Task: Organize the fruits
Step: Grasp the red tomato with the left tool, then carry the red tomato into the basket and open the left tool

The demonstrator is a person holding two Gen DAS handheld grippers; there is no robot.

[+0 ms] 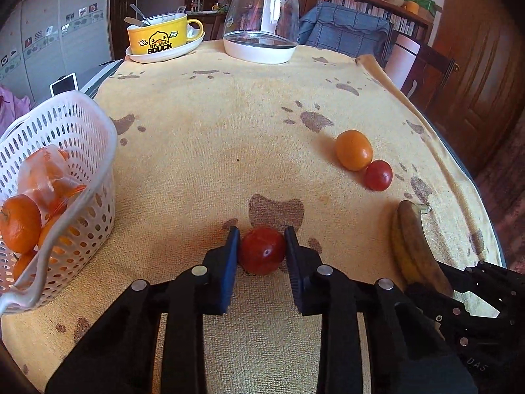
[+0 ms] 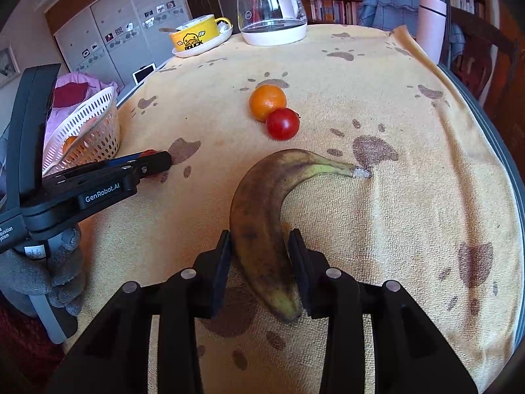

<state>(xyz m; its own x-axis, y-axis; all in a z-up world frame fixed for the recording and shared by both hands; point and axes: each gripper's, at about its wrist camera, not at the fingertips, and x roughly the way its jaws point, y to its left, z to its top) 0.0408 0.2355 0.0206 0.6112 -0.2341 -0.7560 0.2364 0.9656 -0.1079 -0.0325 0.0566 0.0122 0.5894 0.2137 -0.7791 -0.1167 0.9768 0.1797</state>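
Item: red fruit [image 1: 262,251], round, glossy, with a pale spot facing the camera; it lay on the tabletop [image 1: 213,138], well apart from the white basket [image 1: 82,124] and to that basket's right. The left gripper [image 1: 262,246] straddled it, jaws on either flank and touching or all but touching; whether they pressed firmly could not be told. The fruit still seemed to rest on the towel.

Item: banana [image 2: 259,223], heavily browned, green-yellow at stem and tip. Its long axis ran roughly along the right gripper's [image 2: 259,249] line of reach, the stem curving away to the right. The jaws stood beside its lower half, apparently in contact; a firm grip could not be confirmed.

Item: basket, perforated plastic, holding oranges [image 1: 19,223] and a bagged item.

Item: loose orange [image 2: 267,101] and second red fruit [image 2: 283,123], touching each other, far right of the basket, beyond the banana.

Judgement: the left gripper was the nearer to the basket; its carry would run leftward.
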